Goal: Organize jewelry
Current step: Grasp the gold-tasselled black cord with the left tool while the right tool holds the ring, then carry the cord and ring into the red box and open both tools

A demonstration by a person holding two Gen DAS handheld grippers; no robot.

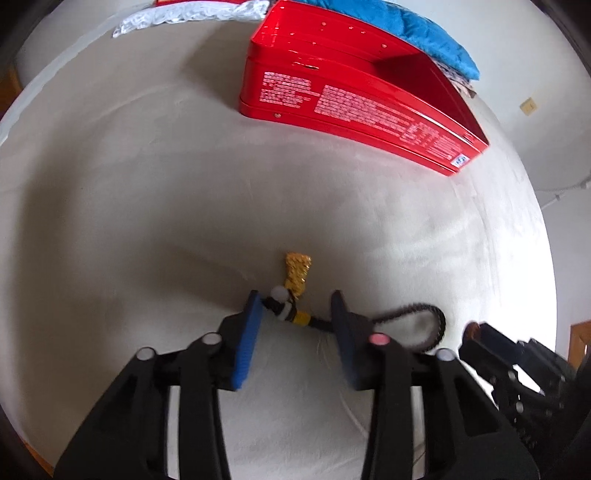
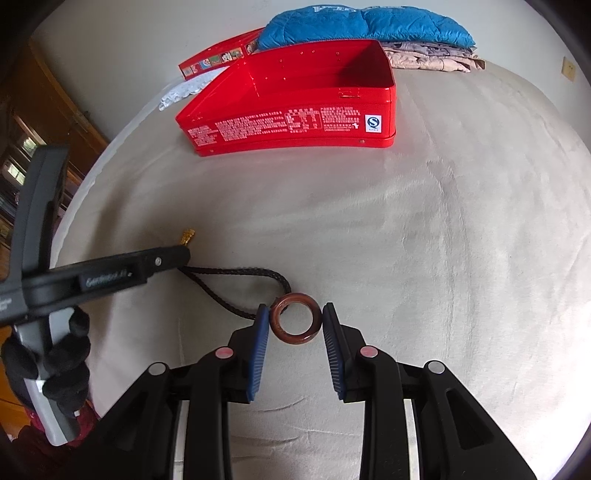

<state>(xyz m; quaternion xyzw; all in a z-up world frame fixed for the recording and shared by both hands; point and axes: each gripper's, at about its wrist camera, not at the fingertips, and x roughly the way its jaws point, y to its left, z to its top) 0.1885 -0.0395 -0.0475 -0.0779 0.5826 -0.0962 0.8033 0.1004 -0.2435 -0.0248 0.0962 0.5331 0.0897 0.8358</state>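
Note:
A necklace lies on the beige bed: a black braided cord [image 2: 240, 284], a brown ring pendant [image 2: 295, 318] at one end, white and yellow beads [image 1: 286, 308] and a gold tassel [image 1: 297, 273] at the other. My left gripper [image 1: 297, 304] is open, its jaws straddling the beaded end on the bed. My right gripper [image 2: 295, 314] is open, its jaws on either side of the ring, close to it. The left gripper also shows in the right wrist view [image 2: 110, 273], over the cord's far end. An open, empty red tin [image 2: 295, 107] stands further back.
The tin's red lid [image 2: 218, 55] lies behind it by a white lace cloth [image 2: 184, 90]. A blue folded quilt [image 2: 365, 26] sits on folded fabric at the back. The bed's left edge [image 2: 96, 162] borders wooden furniture.

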